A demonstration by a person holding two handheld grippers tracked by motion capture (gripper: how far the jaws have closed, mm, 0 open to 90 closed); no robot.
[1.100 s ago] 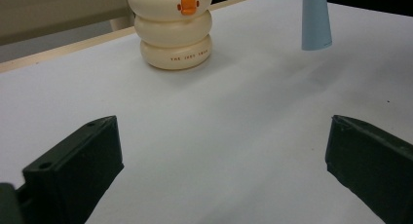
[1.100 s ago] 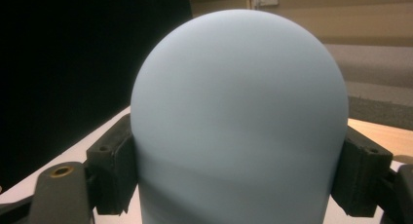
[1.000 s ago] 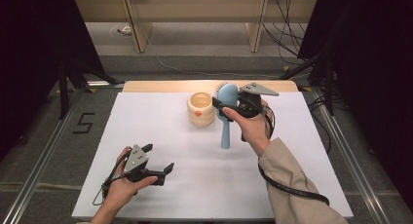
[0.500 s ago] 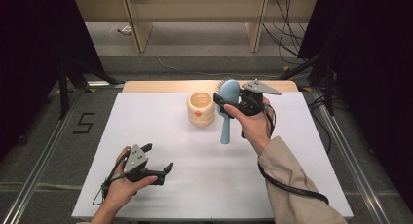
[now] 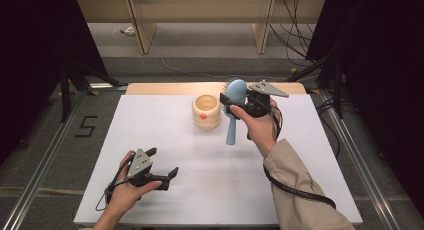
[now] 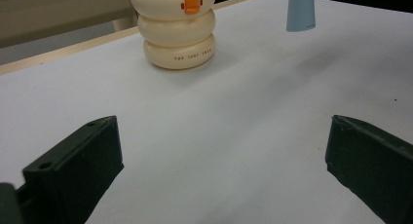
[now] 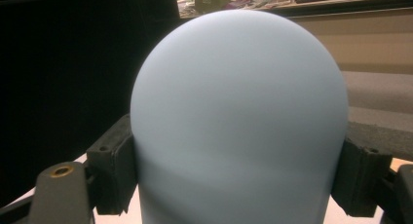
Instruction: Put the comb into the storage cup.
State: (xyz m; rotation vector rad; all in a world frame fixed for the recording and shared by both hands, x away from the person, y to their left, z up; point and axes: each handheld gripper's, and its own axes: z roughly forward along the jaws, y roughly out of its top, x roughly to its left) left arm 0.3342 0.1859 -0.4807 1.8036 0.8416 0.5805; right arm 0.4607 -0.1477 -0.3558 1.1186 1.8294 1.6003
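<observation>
On the duck cup (image 6: pixel 178 30), tiny print is unreadable; right jaws pinch hairbrush (image 5: pixel 235 102), left spread.

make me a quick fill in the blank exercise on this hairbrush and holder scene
1. The right gripper is shut on the head of a light ____ hairbrush.
2. The cream ringed holder has an ____ beak on its side.
3. The left gripper rests on the white table with its jaws ____.

Missing words: blue; orange; open

Bare white table (image 5: pixel 210 190) all round; only the cream holder (image 5: pixel 206 111) stands mid-back.
</observation>
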